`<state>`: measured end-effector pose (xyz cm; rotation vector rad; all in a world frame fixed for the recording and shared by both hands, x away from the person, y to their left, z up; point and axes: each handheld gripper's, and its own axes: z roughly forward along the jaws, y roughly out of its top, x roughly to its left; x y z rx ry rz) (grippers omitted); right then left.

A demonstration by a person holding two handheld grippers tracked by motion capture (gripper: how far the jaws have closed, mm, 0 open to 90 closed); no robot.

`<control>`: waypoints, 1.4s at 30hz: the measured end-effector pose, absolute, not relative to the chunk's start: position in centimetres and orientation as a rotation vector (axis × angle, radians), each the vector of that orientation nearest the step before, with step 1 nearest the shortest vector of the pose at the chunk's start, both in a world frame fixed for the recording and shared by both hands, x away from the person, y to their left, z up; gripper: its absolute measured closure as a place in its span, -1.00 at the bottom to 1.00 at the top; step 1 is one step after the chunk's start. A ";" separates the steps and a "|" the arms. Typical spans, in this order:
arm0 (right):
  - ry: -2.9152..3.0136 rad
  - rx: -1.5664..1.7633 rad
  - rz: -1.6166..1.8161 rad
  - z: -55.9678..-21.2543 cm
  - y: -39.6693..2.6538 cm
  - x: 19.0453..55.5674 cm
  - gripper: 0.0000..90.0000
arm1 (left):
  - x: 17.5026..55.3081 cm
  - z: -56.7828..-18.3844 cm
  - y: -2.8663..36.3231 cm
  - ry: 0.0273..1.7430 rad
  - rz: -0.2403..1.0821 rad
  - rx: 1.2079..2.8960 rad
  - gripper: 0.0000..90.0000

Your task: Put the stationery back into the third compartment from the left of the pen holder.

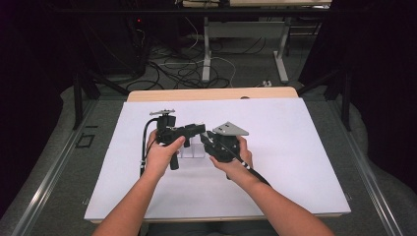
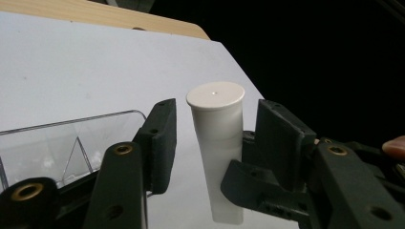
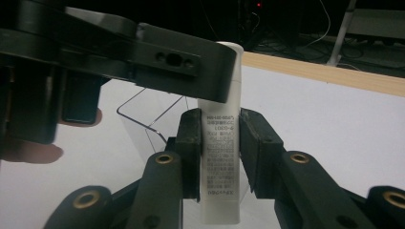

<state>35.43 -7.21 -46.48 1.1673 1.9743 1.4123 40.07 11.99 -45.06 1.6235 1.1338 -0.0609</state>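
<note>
White tube (image 3: pixel 221 143): you are clamping its printed body upright in the right gripper (image 3: pixel 220 152), above the table (image 1: pixel 295 162). Left gripper (image 2: pixel 210 143) jaws apart, flanking its cap (image 2: pixel 215 95). Probably light, soft-walled, slippery; grip the stiffer cap.

Upright white capped tube (image 3: pixel 221 143), small black print, beside clear plastic holder (image 2: pixel 62 143).

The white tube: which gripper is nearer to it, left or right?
Right. The right gripper clamps the white tube; the left gripper has its jaws around the cap, not touching.
</note>
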 end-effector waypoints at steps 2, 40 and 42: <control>1.982 1.162 1.412 -46.5 -7.2 35.4 0.57 | 40.1 -45.1 11.8 1.138 -0.081 1.608 0.17; 2.019 1.185 1.411 -46.6 -7.8 35.7 0.24 | 40.9 -45.5 12.2 1.206 -0.104 1.572 0.48; 2.024 1.191 1.421 -46.6 -8.1 35.7 0.14 | 40.9 -45.5 12.1 1.202 -0.063 1.576 0.48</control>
